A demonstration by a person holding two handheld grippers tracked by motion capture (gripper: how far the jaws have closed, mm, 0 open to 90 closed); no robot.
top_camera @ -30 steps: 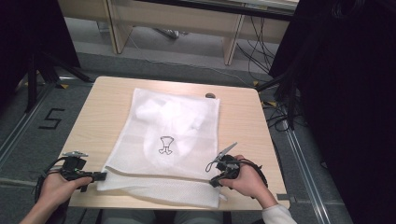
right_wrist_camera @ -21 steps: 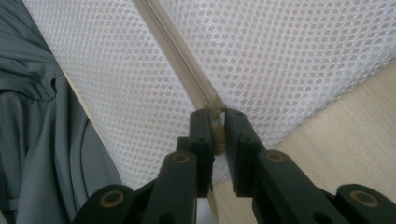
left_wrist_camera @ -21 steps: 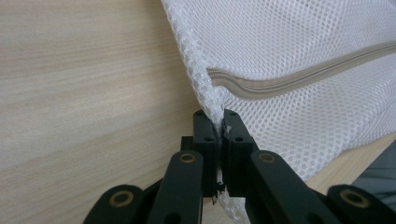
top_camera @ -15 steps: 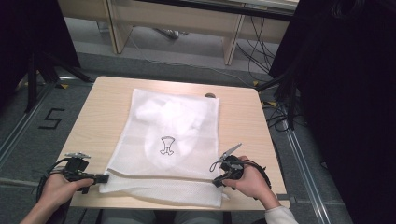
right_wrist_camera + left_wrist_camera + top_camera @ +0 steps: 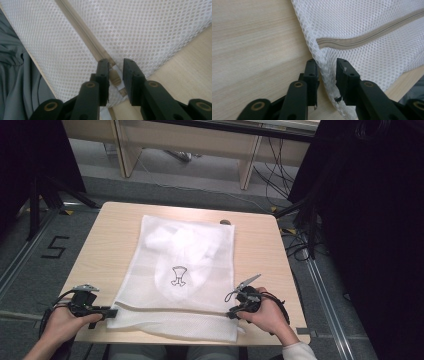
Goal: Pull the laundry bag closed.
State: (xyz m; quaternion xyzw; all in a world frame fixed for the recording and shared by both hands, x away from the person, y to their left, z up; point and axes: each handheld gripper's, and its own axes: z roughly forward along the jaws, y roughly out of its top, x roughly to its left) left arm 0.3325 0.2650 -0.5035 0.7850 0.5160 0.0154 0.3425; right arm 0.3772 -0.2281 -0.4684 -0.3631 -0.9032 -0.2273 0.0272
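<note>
A white mesh laundry bag lies flat on the wooden table, with white cloth inside it and a small black emblem on its front. My left gripper is at the bag's near left corner. Its jaws have just been opening and stand a little apart, with the mesh edge loose between them by the beige zipper. At the near right corner, my right gripper has also just been opening. The zipper's end sits between its parted jaws, not pinched.
The bag's near edge hangs slightly over the table's front edge. Bare wood lies to the left and right of the bag. Grey floor with cables, black stands and a wooden bench surround the table.
Both hands have stayed at the bag's near corners. The near edge of the bag has settled a little flatter onto the table.
</note>
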